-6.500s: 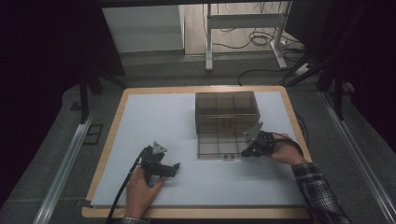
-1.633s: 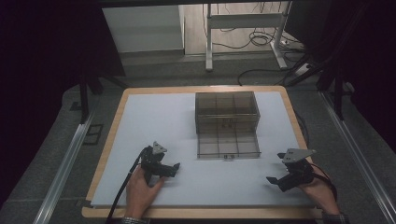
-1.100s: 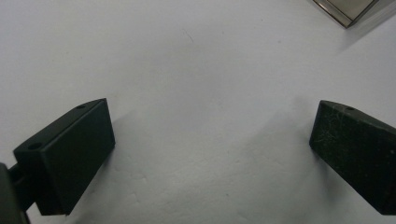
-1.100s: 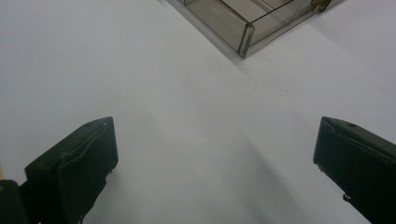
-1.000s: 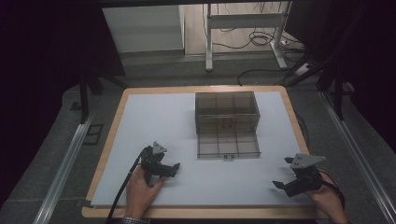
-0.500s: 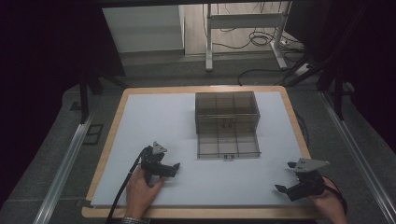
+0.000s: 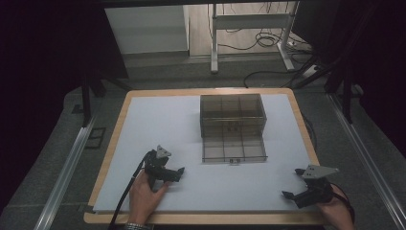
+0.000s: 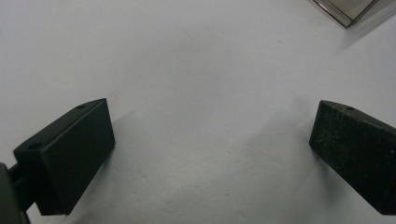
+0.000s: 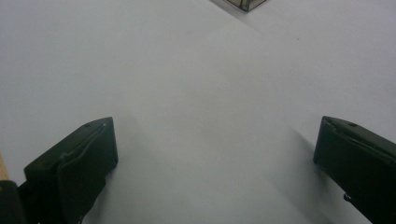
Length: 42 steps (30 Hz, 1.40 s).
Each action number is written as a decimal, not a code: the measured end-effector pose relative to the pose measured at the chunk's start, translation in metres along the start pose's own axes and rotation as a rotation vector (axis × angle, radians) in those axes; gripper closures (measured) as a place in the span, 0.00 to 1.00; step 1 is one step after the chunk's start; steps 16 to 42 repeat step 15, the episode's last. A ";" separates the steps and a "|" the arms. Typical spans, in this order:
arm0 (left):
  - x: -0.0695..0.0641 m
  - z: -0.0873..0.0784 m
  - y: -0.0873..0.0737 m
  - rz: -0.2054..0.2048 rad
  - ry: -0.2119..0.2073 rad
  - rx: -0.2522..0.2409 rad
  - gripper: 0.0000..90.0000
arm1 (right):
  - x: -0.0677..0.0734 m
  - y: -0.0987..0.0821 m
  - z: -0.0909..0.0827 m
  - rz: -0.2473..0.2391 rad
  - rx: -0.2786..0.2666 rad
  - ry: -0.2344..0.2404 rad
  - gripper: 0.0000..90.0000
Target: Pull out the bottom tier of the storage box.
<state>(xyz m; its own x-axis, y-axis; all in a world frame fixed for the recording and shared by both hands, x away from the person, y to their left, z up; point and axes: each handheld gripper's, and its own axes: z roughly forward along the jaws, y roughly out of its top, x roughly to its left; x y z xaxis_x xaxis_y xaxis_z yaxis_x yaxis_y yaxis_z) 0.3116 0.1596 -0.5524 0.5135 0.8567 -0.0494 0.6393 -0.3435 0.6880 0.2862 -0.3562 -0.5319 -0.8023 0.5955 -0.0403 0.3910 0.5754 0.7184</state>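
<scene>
Left gripper (image 7: 178, 171) down on the white sheet (image 7: 163, 124) at the near left, jaws spread wide with nothing between them, held by a hand (image 7: 143, 191) coming in from the near edge. In the left gripper view (image 8: 212, 154), both black jaws far apart over bare white surface, a corner of the clear box (image 8: 348, 10) just showing at the far right. Right gripper (image 7: 289, 195) low at the near right corner of the sheet, held by the other hand (image 7: 337, 213), grey three-cornered plate on top, jaws likewise released and empty. In the right gripper view (image 9: 215, 158), wide gap between the jaws over plain white, a small corner of the box (image 9: 243, 3) at the far edge, a sliver of wooden table edge (image 9: 3, 170) at the left.

From above alone: the whole smoky clear compartment box (image 7: 232, 112) standing mid-table toward the far side, its gridded lid or tray lying flat on the near side, well apart from both grippers; the wooden rim (image 7: 115, 129) around the sheet; cables on the floor beyond.

No readable writing or brand anywhere.
</scene>
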 end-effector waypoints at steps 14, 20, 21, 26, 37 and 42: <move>0.000 0.000 0.000 -0.004 -0.001 0.001 0.00 | 0.000 -0.003 0.000 -0.002 -0.015 0.000 0.00; 0.000 0.000 0.000 -0.003 0.000 0.001 0.00 | 0.000 -0.003 0.000 -0.002 -0.015 0.001 0.00; 0.000 0.000 0.000 -0.003 0.000 0.001 0.00 | 0.000 -0.003 0.000 -0.002 -0.015 0.001 0.00; 0.000 0.000 0.000 -0.003 0.000 0.001 0.00 | 0.000 -0.003 0.000 -0.002 -0.015 0.001 0.00; 0.000 0.000 0.000 -0.003 0.000 0.001 0.00 | 0.000 -0.003 0.000 -0.002 -0.015 0.001 0.00; 0.000 0.000 0.000 -0.003 0.000 0.001 0.00 | 0.000 -0.003 0.000 -0.002 -0.015 0.001 0.00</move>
